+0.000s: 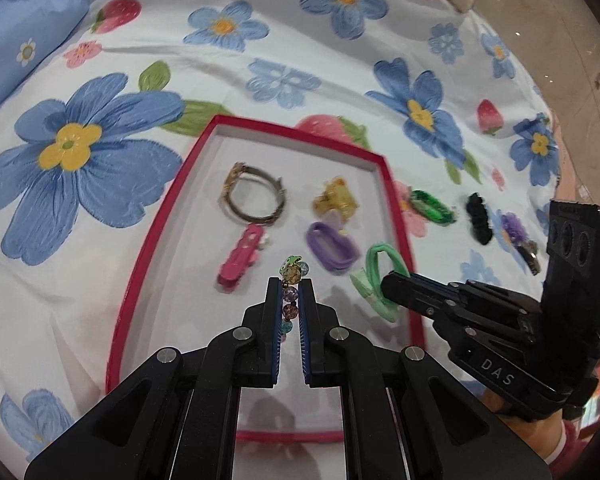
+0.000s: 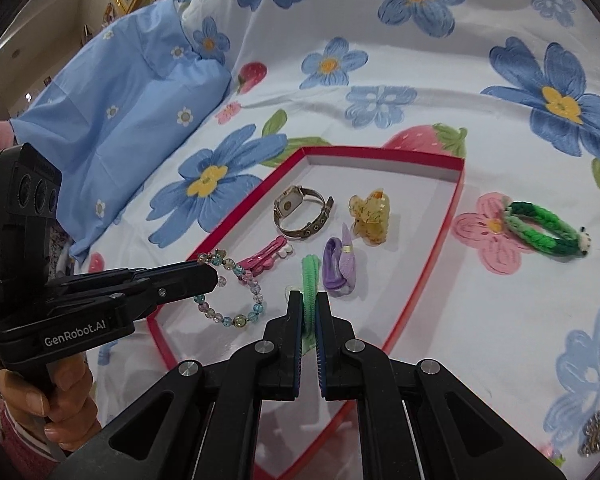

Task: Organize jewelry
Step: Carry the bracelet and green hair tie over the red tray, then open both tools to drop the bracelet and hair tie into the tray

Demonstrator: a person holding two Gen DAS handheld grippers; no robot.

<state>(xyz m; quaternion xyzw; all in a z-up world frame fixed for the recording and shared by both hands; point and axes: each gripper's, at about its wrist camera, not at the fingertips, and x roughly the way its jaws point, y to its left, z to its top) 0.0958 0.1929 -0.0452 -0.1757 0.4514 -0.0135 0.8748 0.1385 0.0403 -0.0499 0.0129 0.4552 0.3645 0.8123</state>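
A red-rimmed tray (image 1: 204,148) (image 2: 458,184) lies on a flowered bedsheet. In it lie a watch (image 1: 256,196) (image 2: 302,212), a yellow claw clip (image 1: 334,200) (image 2: 370,216), a pink hair clip (image 1: 240,260) (image 2: 266,260) and a purple hair tie (image 1: 332,246) (image 2: 338,272). My left gripper (image 1: 290,292) (image 2: 210,280) is shut on a beaded bracelet (image 1: 290,276) (image 2: 236,300), which hangs over the tray. My right gripper (image 2: 309,300) (image 1: 386,288) is shut on a light green hair tie (image 2: 310,280) (image 1: 376,276) above the tray's right side.
Right of the tray on the sheet lie a green braided bracelet (image 1: 432,206) (image 2: 544,230), a black scrunchie (image 1: 478,216) and a purple flower piece (image 1: 518,236). A blue pillow (image 2: 132,112) sits at the left. A hand (image 2: 52,396) holds the left gripper's handle.
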